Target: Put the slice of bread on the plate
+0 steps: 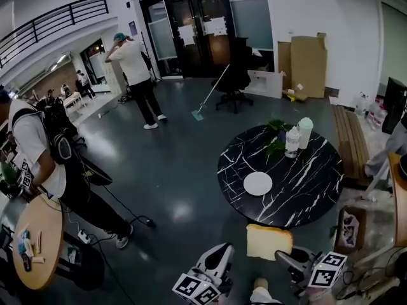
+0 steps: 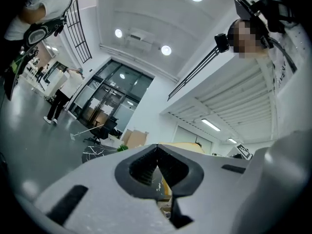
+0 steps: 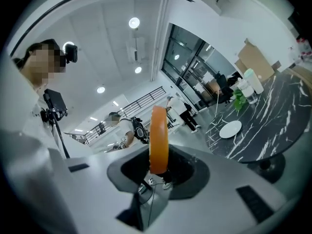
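A thick slice of bread (image 1: 269,241) with a tan crust hangs just off the near edge of the round black marble table (image 1: 299,189). My right gripper (image 1: 284,254) is shut on it from the right. In the right gripper view the bread (image 3: 158,139) stands edge-on between the jaws. The white plate (image 1: 257,183) lies bare on the table's near left part, beyond the bread; it also shows as the plate (image 3: 230,129) in the right gripper view. My left gripper (image 1: 218,254) hovers left of the bread, jaws together on nothing (image 2: 157,152). The bread's top (image 2: 187,146) peeks over them.
At the table's far side stand a bottle and a cup (image 1: 299,134) beside green leaves (image 1: 275,146). A cardboard box (image 1: 348,229) sits on the floor at the right. A person with a backpack (image 1: 44,151) stands by a wooden table (image 1: 38,240) at the left.
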